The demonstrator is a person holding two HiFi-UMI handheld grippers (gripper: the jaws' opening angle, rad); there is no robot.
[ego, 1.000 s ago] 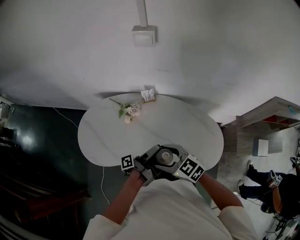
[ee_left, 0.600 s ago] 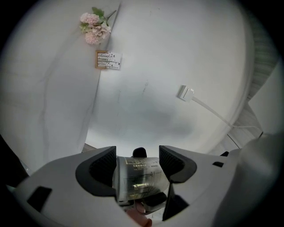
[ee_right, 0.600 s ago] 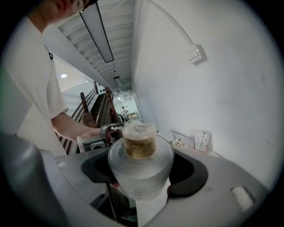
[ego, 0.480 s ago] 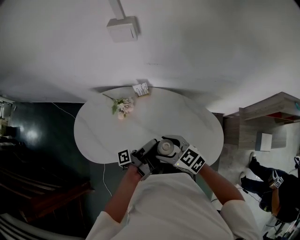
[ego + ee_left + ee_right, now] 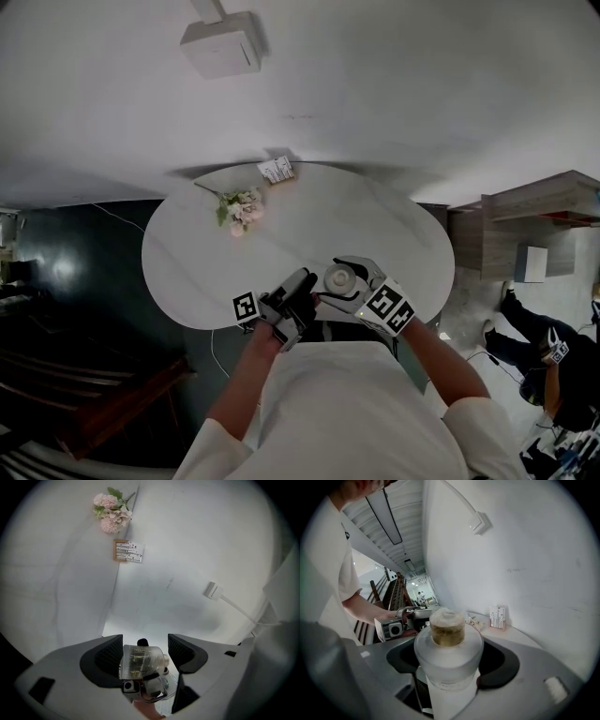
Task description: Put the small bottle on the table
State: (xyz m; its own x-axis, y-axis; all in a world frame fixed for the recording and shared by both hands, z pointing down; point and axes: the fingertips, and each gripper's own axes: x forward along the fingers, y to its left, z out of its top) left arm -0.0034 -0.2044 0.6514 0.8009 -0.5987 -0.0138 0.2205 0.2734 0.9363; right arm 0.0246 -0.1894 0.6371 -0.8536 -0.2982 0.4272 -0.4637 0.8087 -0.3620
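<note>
The small bottle (image 5: 337, 278) is frosted, with a brownish neck and a pale cap. My right gripper (image 5: 345, 286) is shut on its body and holds it upright over the near edge of the round white table (image 5: 187, 272). In the right gripper view the bottle (image 5: 447, 629) fills the gap between the jaws of the right gripper (image 5: 451, 662). My left gripper (image 5: 298, 295) sits just left of it, open. In the left gripper view the bottle (image 5: 139, 662) shows between the spread jaws of the left gripper (image 5: 145, 641); whether they touch it I cannot tell.
A bunch of pink flowers (image 5: 239, 208) lies on the table's far left. A small card holder (image 5: 277, 170) stands at its far edge against the white wall. A wooden shelf unit (image 5: 534, 216) is at the right, a dark floor at the left, another person (image 5: 548, 361) at the lower right.
Both grippers have moved forward, so the bottle now hangs over the table's near edge. The left gripper has drawn a little apart from the right one.
</note>
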